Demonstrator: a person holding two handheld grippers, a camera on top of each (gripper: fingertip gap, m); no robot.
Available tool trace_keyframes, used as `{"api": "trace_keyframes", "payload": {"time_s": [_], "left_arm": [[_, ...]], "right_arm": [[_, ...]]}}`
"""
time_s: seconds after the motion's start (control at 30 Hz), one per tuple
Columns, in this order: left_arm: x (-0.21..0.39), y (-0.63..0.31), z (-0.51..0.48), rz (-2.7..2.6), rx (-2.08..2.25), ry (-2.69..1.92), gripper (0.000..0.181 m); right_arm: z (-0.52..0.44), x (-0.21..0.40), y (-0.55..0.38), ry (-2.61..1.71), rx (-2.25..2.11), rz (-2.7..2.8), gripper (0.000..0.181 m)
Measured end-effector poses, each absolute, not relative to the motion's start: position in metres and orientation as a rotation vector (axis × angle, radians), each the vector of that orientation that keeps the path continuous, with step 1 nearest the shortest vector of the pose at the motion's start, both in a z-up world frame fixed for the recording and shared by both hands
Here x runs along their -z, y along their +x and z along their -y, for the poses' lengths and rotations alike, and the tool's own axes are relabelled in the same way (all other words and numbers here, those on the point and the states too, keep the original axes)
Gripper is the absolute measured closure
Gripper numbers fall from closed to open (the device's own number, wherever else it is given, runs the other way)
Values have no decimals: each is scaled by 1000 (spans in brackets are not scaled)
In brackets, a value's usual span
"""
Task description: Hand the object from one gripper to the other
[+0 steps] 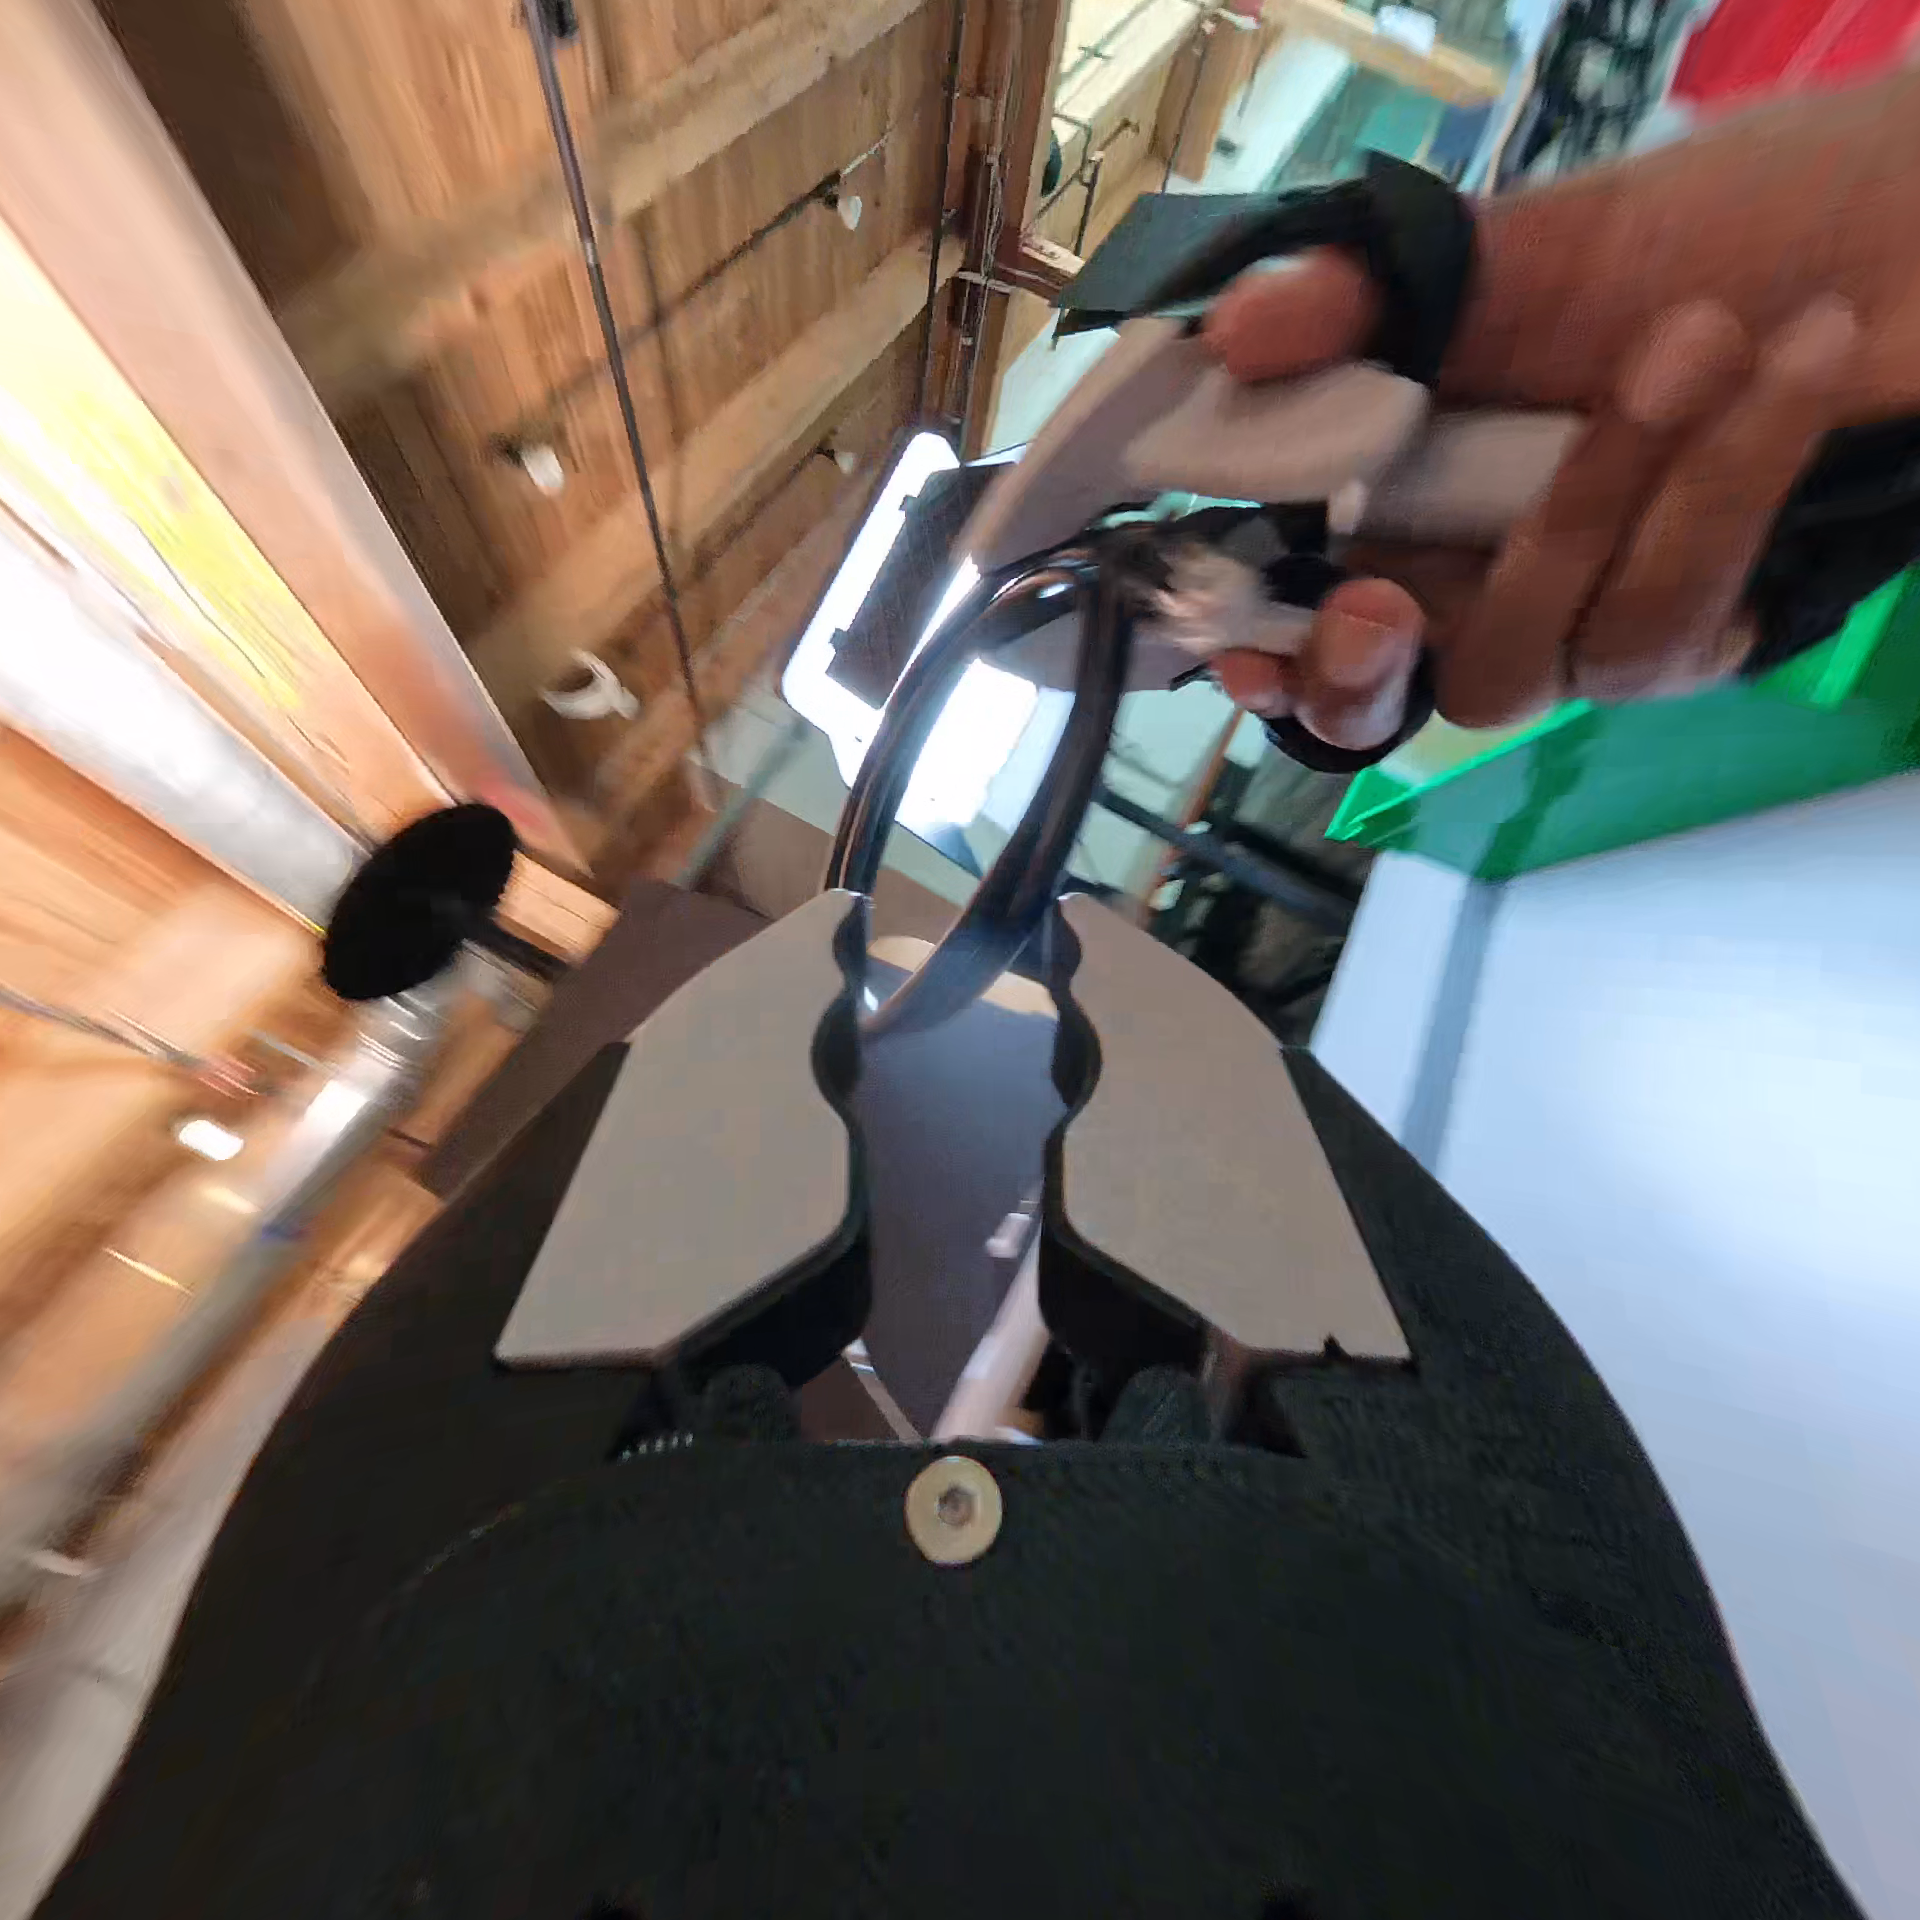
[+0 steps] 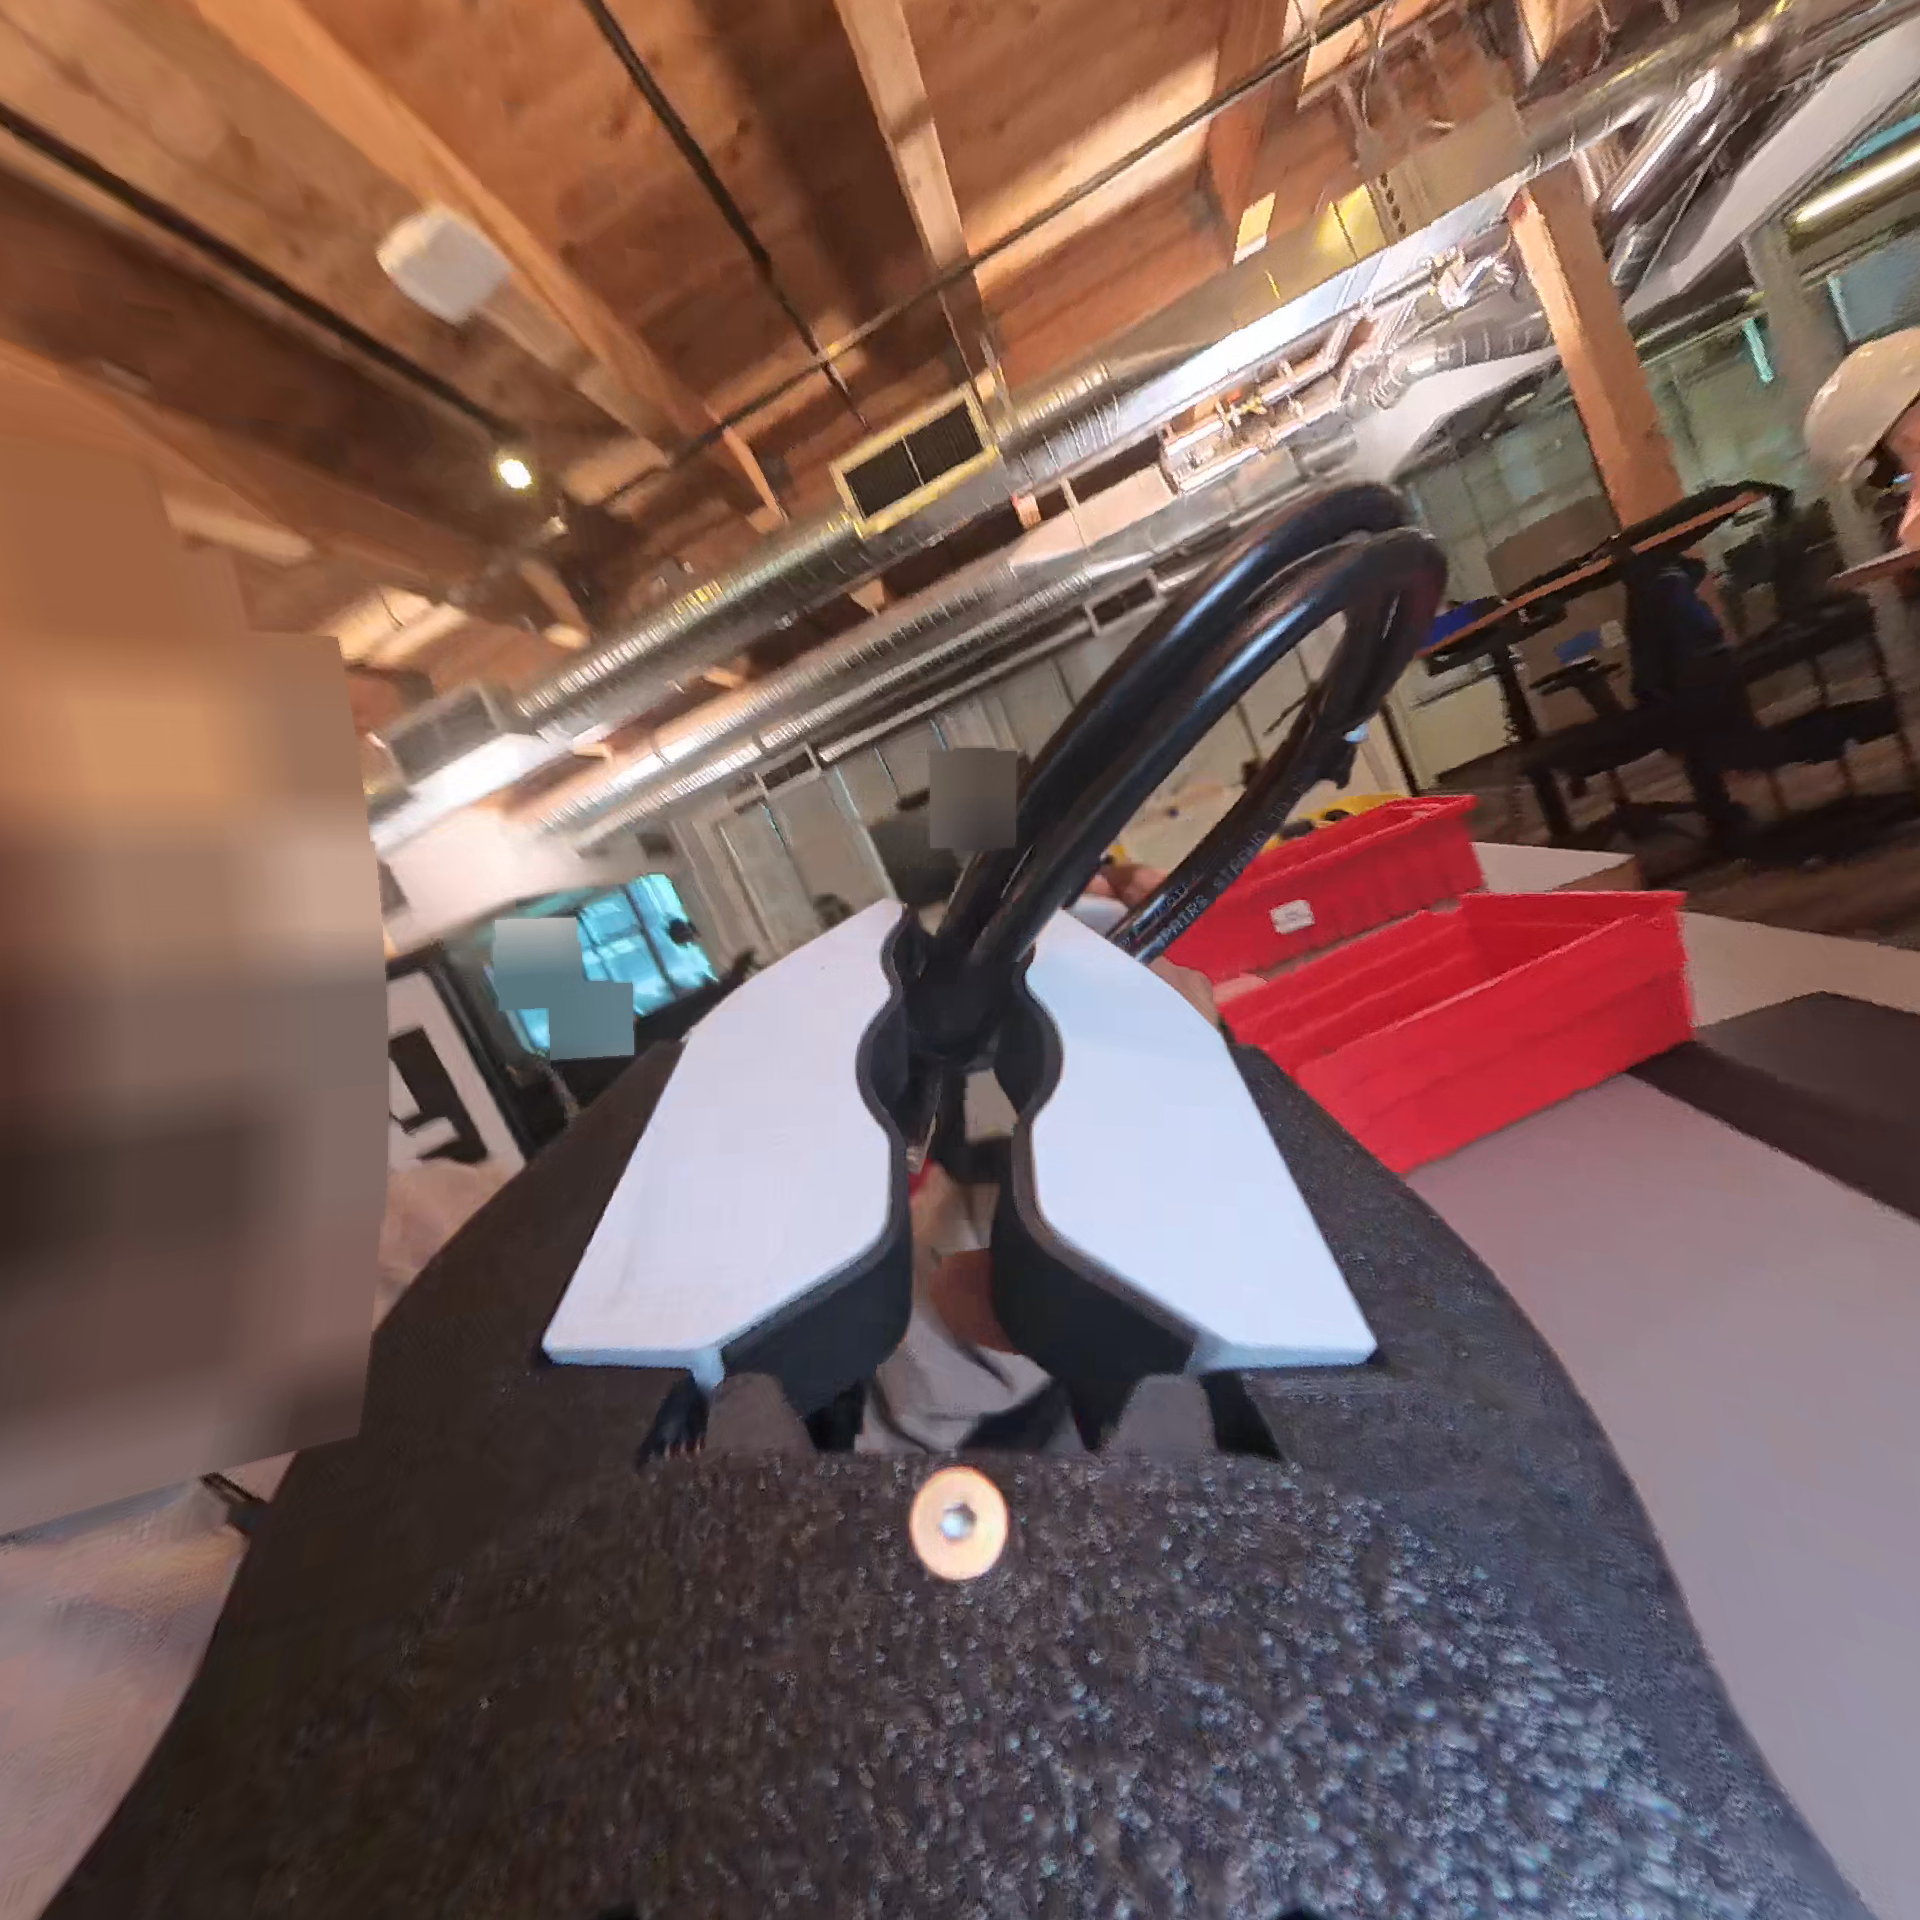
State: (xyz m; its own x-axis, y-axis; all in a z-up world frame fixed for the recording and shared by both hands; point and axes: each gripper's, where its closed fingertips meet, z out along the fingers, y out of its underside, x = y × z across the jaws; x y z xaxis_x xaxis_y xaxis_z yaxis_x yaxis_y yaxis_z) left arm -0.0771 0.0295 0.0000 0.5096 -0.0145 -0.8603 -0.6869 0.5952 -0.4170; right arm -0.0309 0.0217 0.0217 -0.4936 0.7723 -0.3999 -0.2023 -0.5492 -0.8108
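The object is a coiled black cable [image 2: 1122, 717]. My right gripper [image 2: 961, 956] is shut on the bundled end of the coil, and the loop arches up and to the right of its fingertips. In the left wrist view a person's hand [image 1: 1683, 395] holds the right gripper [image 1: 1132, 551] at the upper right, and the cable loop [image 1: 966, 966] hangs down from it. My left gripper [image 1: 951, 914] is open. The lower end of the loop sits between its fingertips, and the jaws are not closed on it. Both grippers are raised above the table.
Two red bins [image 2: 1455, 997] stand on the grey table [image 2: 1610, 1247] to the right. A green bin [image 1: 1621, 769] sits on the white table [image 1: 1662, 1143]. Desks and chairs [image 2: 1662, 675] are in the background, with wooden ceiling beams overhead. Tip to tip, the grippers are about 6 cm apart.
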Motion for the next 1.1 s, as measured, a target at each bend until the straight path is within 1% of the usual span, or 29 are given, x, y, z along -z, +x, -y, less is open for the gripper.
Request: {"api": "trace_keyframes", "payload": {"time_s": [0.03,0.1,0.23,0.33,0.4,0.5,0.6,0.67,0.73,0.83,0.87,0.97,1.03,1.1], "left_arm": [[-3,-82,-33,-917,-356,-926,141],[-10,-91,-36,-803,-84,-1018,145],[-21,-116,-45,-536,515,-1194,151],[-2,-122,-62,-360,924,-1384,150],[9,-117,-66,-290,1197,-1430,140],[19,-114,-72,-186,1435,-1432,140],[42,-110,-82,-187,1394,-1517,139],[50,-106,-83,-211,1405,-1540,149],[58,-104,-81,-296,1364,-1574,168],[66,-117,-87,-405,1096,-1617,170],[66,-121,-88,-441,996,-1620,171],[53,-130,-86,-480,851,-1575,174],[51,-142,-89,-512,638,-1569,176],[48,-149,-89,-569,460,-1544,175]], "right_arm": [[-23,-21,-27,-1036,-1989,1011,170],[-26,-12,-23,-1052,-1750,1147,171],[-41,23,-28,-1097,-1089,1379,172],[-56,42,-37,-1043,-640,1447,173],[-68,62,-43,-997,-327,1516,173],[-80,91,-53,-907,14,1601,173],[-78,118,-69,-803,194,1670,173],[-72,137,-80,-764,224,1717,173],[-71,145,-85,-737,250,1717,173],[-82,140,-83,-768,272,1653,172],[-84,135,-82,-782,256,1628,166],[-80,120,-80,-872,80,1572,151],[-75,105,-77,-912,-61,1526,148],[-66,92,-76,-1009,-319,1477,148]]}}
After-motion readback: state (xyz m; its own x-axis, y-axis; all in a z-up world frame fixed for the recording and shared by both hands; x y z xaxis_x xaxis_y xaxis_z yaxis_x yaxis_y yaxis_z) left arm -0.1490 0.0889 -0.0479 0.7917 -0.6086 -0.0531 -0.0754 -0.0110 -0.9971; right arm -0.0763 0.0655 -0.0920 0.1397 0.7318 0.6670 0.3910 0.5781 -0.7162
